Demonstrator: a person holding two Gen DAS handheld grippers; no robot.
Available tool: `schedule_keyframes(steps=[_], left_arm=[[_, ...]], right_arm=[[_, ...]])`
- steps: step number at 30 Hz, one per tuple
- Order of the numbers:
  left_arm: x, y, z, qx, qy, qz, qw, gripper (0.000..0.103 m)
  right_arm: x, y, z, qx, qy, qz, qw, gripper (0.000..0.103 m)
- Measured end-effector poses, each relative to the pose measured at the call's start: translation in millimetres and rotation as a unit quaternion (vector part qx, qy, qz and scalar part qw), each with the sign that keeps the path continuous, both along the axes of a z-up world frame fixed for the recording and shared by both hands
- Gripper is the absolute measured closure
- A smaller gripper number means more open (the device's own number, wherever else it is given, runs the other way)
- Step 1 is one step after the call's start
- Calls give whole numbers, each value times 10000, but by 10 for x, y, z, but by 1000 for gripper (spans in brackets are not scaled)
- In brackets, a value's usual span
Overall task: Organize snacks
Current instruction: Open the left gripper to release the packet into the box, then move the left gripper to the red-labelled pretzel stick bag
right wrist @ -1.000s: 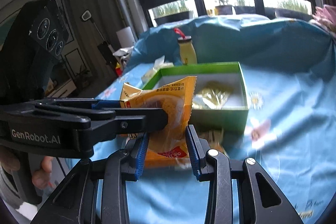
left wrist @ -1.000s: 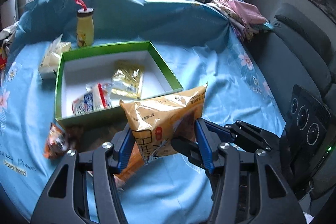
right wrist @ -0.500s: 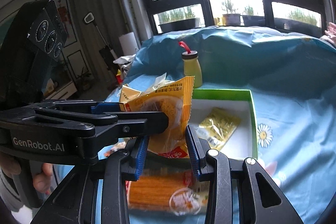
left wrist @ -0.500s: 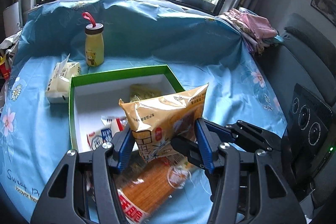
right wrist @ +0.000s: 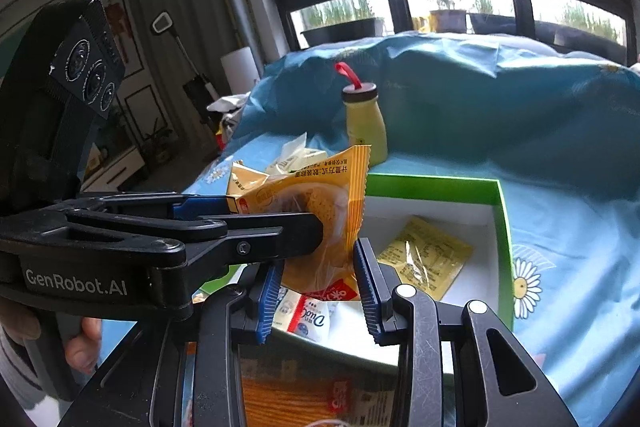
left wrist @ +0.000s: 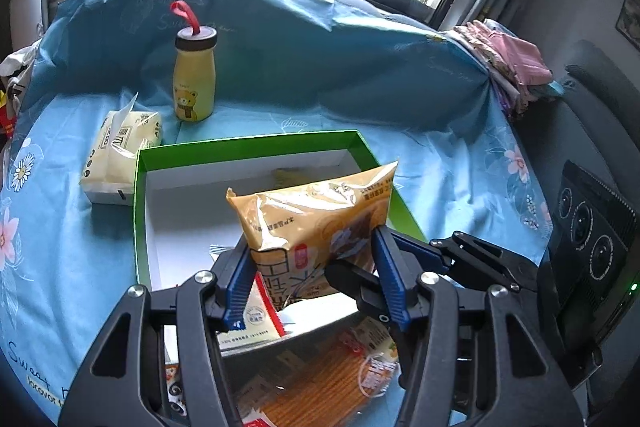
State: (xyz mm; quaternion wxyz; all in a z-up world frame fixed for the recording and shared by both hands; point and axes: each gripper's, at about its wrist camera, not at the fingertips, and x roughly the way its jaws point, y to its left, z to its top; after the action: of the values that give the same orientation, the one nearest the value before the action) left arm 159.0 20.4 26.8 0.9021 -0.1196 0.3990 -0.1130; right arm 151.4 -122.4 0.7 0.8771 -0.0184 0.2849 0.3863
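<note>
Both grippers hold one yellow-orange snack bag (left wrist: 316, 223), which also shows in the right wrist view (right wrist: 316, 215). My left gripper (left wrist: 314, 279) is shut on its lower part. My right gripper (right wrist: 318, 291) is shut on it from the other side, at right angles to the left one. The bag hangs above the near part of the green box (left wrist: 248, 143) with a white inside, whose far corner shows in the right wrist view (right wrist: 498, 195). Inside lie a yellow packet (right wrist: 424, 255) and a white-and-red packet (left wrist: 260, 315). An orange snack pack (left wrist: 316, 391) lies in front of the box.
A yellow bear bottle (left wrist: 194, 83) with a red loop stands behind the box. A pale tissue pack (left wrist: 120, 151) lies left of the box. Folded pink cloths (left wrist: 516, 63) sit at the far right edge. The blue flowered cloth (left wrist: 440, 143) covers the table.
Both grippers have moved forward with the bag, from in front of the box to above its near part. The orange pack has slid under the view.
</note>
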Motion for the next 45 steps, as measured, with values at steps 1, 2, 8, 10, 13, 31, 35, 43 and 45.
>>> schedule_keyframes(steps=[1, 2, 8, 10, 13, 31, 35, 43, 45], left_arm=[[15, 8, -20, 6, 20, 9, 10000, 48], [35, 17, -45, 15, 47, 15, 10000, 48], [119, 44, -148, 21, 147, 32, 9999, 47], [144, 46, -178, 27, 182, 26, 9998, 48], [190, 48, -245, 40, 269, 15, 9996, 49], [292, 174, -514, 34, 725, 340, 9968, 23], [192, 247, -462, 23, 720, 443, 9964, 13], [-328, 514, -284, -396, 653, 692, 9947, 12], [-517, 562, -251, -385, 685, 750, 9941, 12]], right_arm=[[42, 14, -24, -2, 44, 9, 10000, 65], [63, 28, -46, -12, 74, 15, 10000, 65], [157, 86, -144, -83, 172, 16, 9998, 65], [183, 96, -172, -99, 209, 13, 9997, 65], [237, 127, -210, -172, 257, -13, 9995, 65], [364, 303, -411, -562, 531, -158, 9969, 65], [278, 305, -353, -666, 414, -174, 9968, 64], [-112, 135, -165, -574, 164, -343, 9976, 44], [-250, 30, -152, -402, 213, -448, 9980, 40]])
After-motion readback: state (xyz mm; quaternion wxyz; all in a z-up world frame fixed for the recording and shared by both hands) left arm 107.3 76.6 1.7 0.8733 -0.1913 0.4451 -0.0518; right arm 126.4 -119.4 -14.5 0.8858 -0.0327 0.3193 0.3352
